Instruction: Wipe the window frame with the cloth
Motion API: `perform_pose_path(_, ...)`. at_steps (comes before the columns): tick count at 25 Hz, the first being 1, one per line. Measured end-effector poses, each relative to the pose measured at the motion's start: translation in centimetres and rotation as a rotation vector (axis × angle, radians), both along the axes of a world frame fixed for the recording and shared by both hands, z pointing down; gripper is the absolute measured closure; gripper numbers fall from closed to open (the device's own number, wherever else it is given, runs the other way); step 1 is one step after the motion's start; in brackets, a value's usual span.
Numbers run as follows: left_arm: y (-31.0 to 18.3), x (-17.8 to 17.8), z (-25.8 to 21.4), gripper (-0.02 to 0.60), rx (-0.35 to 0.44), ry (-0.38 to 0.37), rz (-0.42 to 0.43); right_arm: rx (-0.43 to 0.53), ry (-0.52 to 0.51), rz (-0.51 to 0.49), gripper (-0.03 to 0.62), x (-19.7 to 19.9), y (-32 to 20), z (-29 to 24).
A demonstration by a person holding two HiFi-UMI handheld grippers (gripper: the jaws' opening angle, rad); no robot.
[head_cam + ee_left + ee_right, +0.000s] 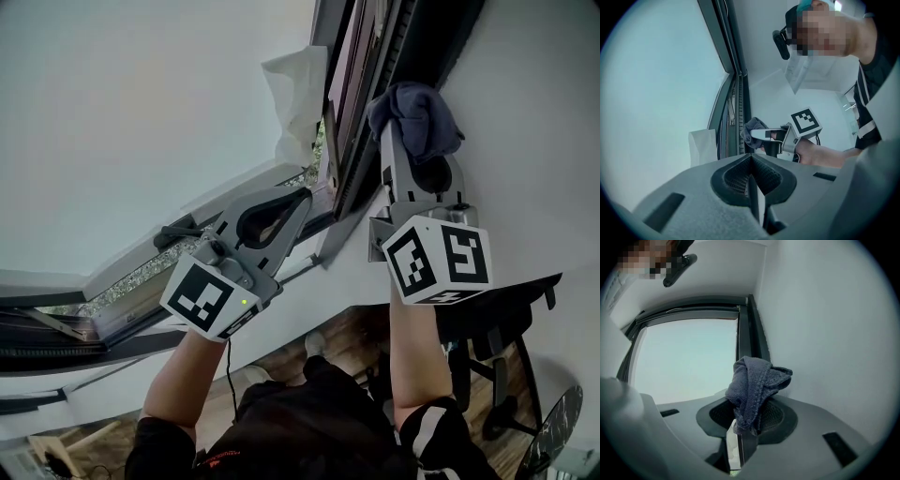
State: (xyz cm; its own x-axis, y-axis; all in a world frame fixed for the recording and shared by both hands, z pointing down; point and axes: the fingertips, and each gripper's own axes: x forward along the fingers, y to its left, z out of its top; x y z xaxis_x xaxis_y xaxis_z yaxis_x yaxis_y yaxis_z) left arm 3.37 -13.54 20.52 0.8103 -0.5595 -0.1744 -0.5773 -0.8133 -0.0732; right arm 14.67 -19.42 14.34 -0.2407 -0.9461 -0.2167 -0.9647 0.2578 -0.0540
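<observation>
A dark grey-blue cloth (419, 112) is bunched at the tip of my right gripper (407, 150), which is shut on it. The cloth sits against the dark window frame (361, 103), where the frame meets the white wall. In the right gripper view the cloth (754, 383) rises out of the closed jaws, with the frame's upright (750, 329) just behind it. My left gripper (302, 199) is shut with nothing in it, its tip close to the frame lower down. The left gripper view shows the frame (736, 93), the cloth (753, 129) and the right gripper (765, 136) ahead.
A white paper-like sheet (298, 98) hangs at the frame's edge beside the glass pane (141, 112). The white wall (534, 103) lies to the right of the frame. Below are an office chair (487, 366) and wooden floor.
</observation>
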Motion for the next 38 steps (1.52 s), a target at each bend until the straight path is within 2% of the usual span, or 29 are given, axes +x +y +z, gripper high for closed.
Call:
perform_pose_path(12,0.1,0.2,3.5,0.561,-0.086,-0.011,-0.008,-0.073,-0.005,-0.02,0.48,0.1,-0.4,4.9)
perform_pose_path(17,-0.1,0.4,5.2,0.561,-0.098,-0.011,-0.008,-0.103,0.003,-0.026,0.48,0.2,-0.6,7.3)
perform_pose_path(25,-0.1,0.8,8.6,0.561,-0.167,-0.027,-0.01,-0.146,0.002,-0.035,0.48,0.3,-0.9,11.4)
perform_pose_path(29,0.0,0.9,10.1,0.561,-0.237,-0.032,-0.013,-0.163,-0.009,-0.04,0.48,0.3,-1.0,13.3)
perform_pose_path(33,-0.2,0.9,11.5,0.561,-0.257,-0.033,-0.017,-0.184,-0.007,-0.042,0.48,0.4,-1.1,15.1)
perform_pose_path(38,-0.8,0.8,12.6,0.561,-0.235,-0.025,-0.022,-0.218,0.0,-0.045,0.48,0.6,-1.2,17.3)
